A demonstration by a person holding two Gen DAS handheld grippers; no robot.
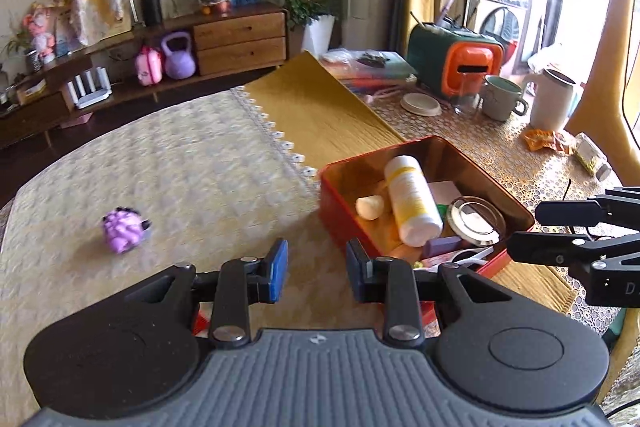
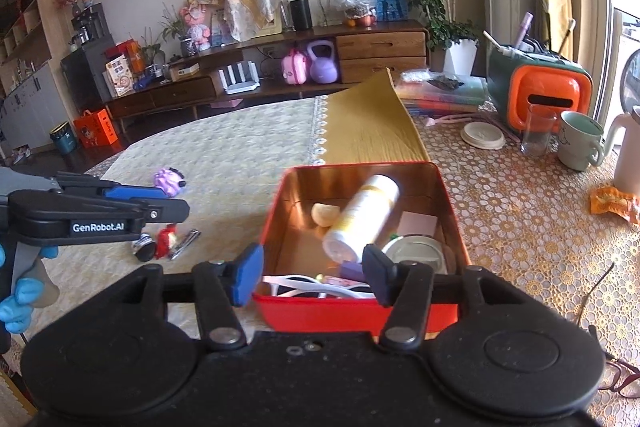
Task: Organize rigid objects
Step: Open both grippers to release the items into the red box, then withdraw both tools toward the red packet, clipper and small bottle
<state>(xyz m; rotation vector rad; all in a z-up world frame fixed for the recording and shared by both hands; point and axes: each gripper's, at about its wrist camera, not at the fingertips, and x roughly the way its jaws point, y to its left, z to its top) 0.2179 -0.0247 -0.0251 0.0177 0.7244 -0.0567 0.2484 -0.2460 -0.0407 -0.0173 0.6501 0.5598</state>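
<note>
Step in hand, by my reading: a drop into the red tin (image 2: pixel 356 315) looks just done. White bottle (image 2: pixel 362 217) lies tilted inside, centre of the right wrist view, blurred, beside a pale lump (image 2: pixel 325 214) and a round metal lid (image 2: pixel 416 253).

Right gripper (image 2: pixel 312 277) is released above the tin's near wall, nothing between its pads. Left gripper (image 1: pixel 317 269) stands nearly closed and empty in its own view.

Still on the tablecloth (image 1: pixel 160 163): purple toy (image 1: pixel 124 230) at middle left; nail clippers (image 2: pixel 185 244) and small red and black pieces near them.

Next move likely calls for the left gripper to open, then descend on the purple toy.
</note>
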